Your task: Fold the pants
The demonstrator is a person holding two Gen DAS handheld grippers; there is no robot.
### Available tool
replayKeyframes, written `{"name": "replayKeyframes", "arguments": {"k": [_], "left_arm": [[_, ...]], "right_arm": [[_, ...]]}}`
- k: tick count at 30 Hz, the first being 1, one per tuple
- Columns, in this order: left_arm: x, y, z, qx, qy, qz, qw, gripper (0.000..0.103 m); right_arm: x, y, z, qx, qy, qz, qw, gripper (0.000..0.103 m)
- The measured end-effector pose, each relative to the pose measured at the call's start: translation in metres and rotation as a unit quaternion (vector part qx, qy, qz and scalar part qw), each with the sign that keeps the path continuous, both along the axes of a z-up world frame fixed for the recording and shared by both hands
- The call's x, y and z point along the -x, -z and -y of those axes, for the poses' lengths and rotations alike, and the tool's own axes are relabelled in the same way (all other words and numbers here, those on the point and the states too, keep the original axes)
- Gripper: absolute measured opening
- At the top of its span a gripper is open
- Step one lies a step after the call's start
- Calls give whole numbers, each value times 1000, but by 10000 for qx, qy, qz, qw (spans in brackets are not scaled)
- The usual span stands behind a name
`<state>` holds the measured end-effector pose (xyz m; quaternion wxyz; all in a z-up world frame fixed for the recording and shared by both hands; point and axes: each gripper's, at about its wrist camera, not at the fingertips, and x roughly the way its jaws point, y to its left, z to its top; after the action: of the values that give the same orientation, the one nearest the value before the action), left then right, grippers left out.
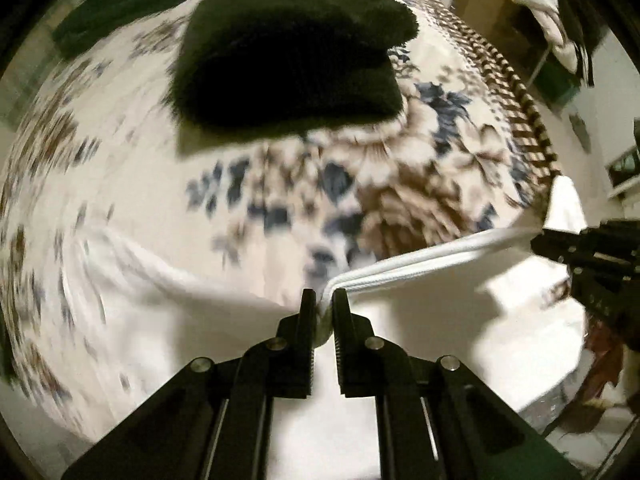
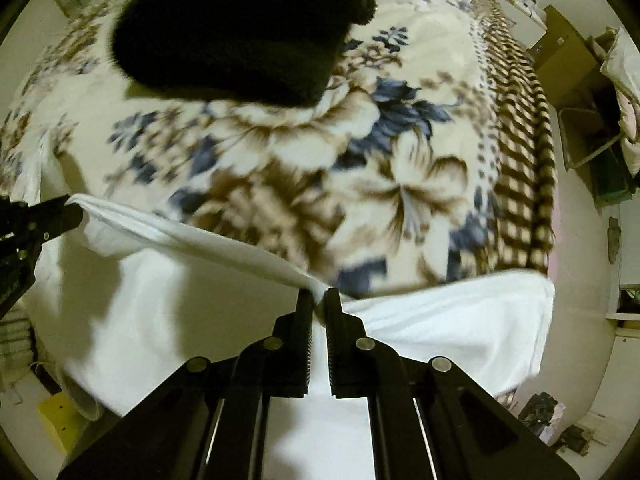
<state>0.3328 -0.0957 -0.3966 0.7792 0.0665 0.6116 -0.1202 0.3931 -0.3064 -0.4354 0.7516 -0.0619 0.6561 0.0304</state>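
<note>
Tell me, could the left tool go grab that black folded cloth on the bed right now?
Probably not yet: the left tool is shut on the white pants. Nothing blocks the way across the blanket to the black cloth.

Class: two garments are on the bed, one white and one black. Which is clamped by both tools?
The white pants: left tool and right tool pinch its edge. The black garment lies untouched.

Floral-blanketed bed [image 2: 400, 168], dark folded garment [image 2: 240, 32]
</note>
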Motion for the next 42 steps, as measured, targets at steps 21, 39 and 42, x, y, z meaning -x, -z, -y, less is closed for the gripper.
{"name": "replayKeyframes", "arguments": {"k": [21, 39, 42], "left_arm": [[168, 117, -31, -106, -1265, -1191, 9847, 25], [59, 106, 70, -346, -762, -217, 9963, 83], [50, 112, 81, -474, -658, -186, 9965, 83]], "right_arm": [[232, 90, -47, 53, -233, -1237, 9920, 32], [174, 39, 163, -154, 3482, -15, 9373, 92], [156, 52, 173, -5, 3534, 29, 9355, 92]]}}
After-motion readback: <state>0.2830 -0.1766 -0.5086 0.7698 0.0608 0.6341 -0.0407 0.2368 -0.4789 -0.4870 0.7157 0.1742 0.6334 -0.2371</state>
